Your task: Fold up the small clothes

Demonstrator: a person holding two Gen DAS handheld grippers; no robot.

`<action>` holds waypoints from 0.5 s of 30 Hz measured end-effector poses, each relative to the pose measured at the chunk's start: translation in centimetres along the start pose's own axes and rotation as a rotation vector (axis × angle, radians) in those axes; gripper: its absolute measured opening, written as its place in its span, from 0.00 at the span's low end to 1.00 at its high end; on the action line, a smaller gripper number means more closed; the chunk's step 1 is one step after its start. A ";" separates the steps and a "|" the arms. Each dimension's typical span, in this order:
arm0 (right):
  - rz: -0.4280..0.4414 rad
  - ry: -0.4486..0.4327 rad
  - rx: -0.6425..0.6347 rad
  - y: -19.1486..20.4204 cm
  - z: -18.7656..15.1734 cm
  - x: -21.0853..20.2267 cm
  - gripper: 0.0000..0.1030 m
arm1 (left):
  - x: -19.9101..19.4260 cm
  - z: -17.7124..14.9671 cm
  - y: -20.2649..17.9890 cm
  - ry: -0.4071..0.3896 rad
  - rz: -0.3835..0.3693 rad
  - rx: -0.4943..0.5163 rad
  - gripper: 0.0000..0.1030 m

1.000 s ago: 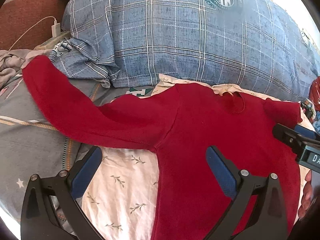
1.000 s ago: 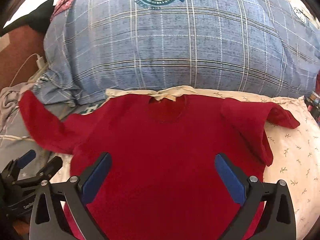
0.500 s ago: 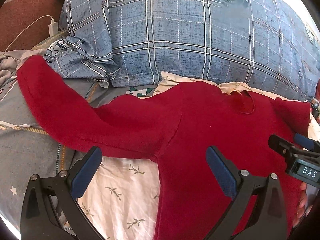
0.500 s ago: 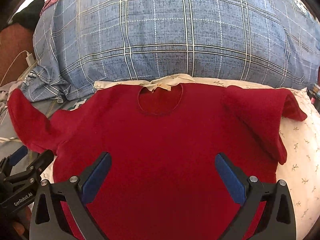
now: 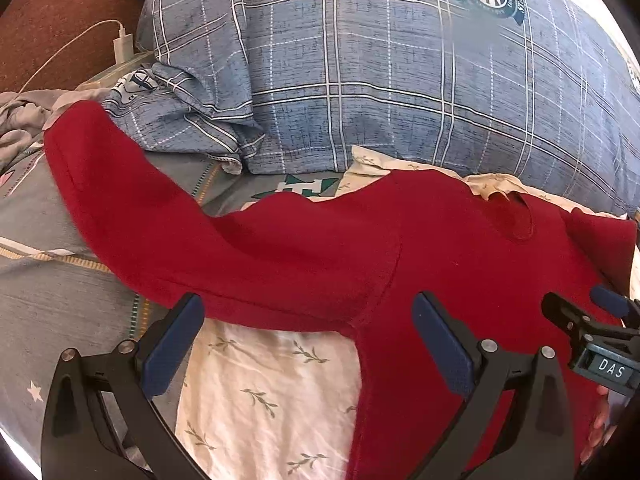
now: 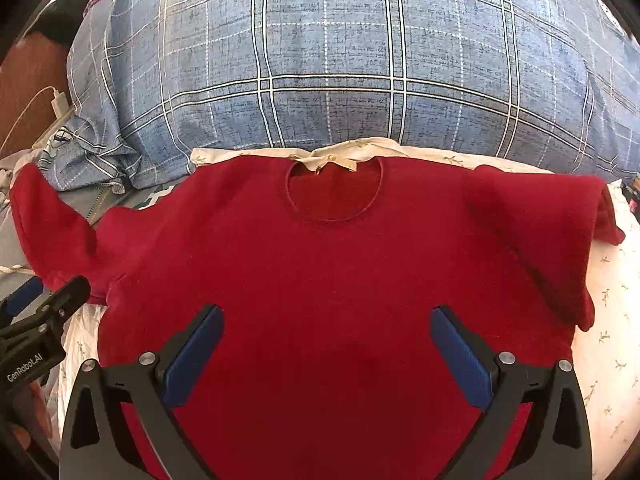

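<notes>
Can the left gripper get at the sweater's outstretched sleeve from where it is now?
Probably yes. The left gripper is open and empty, with the outstretched sleeve of the red sweater lying flat on the bed just ahead; nothing lies on top of it.

bright daylight, fisheye-warped edges
</notes>
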State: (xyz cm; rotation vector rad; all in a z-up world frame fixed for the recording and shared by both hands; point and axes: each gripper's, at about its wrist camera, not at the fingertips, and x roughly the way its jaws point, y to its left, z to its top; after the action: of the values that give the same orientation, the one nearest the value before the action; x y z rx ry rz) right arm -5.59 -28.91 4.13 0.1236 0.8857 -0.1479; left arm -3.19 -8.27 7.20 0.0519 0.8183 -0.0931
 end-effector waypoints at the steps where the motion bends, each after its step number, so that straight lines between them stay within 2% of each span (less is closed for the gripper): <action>1: 0.002 0.002 0.001 0.0 0.0 0.1 1.00 | 0.0 0.0 0.1 0.000 0.001 -0.002 1.00; 15: 0.004 0.013 0.004 0.2 -0.4 0.8 1.00 | 0.3 0.3 0.1 0.003 0.001 -0.004 1.00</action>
State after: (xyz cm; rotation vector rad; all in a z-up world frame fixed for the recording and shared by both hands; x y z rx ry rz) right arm -5.33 -28.75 3.30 0.1301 0.8977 -0.1449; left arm -2.81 -8.21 7.20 0.0488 0.8214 -0.0909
